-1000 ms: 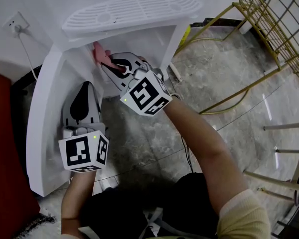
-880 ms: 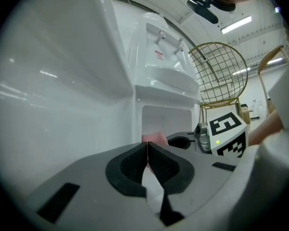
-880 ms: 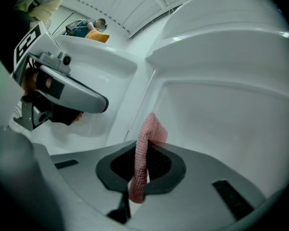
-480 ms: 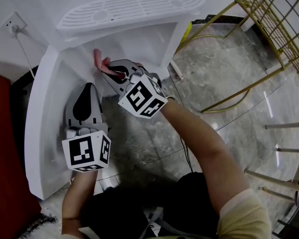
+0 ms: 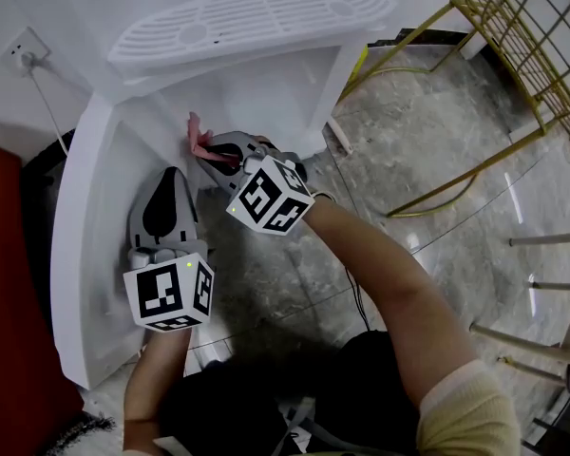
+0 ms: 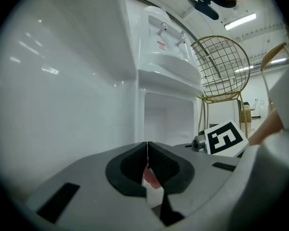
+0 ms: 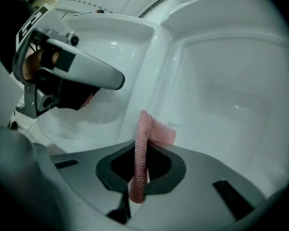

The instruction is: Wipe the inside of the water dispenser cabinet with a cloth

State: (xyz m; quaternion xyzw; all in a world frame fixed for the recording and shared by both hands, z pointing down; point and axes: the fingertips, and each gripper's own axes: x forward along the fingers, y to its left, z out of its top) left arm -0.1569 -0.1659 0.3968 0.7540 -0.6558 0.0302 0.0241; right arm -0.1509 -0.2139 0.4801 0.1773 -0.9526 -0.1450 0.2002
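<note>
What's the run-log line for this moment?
right gripper: shut on pink cloth | left gripper: shut | cloth at cabinet opening

The pink knitted cloth (image 7: pixel 143 143) stood up as a narrow folded strip, tip flopped over, pinched between the jaws of the right gripper (image 7: pixel 140 170). It sat inside the white plastic water dispenser cabinet (image 7: pixel 221 81), whose door hung open.

One white water dispenser (image 5: pixel 247 27), with one cabinet door (image 5: pixel 81 255) open and two taps (image 6: pixel 162 28). One pink cloth (image 5: pixel 196 131) at its cabinet opening. Two grippers before it: left gripper (image 5: pixel 168 177), right gripper (image 5: pixel 209 148). One wall socket (image 5: pixel 27 46) left of it, one gold wire chair (image 5: pixel 513 36) right of it.
</note>
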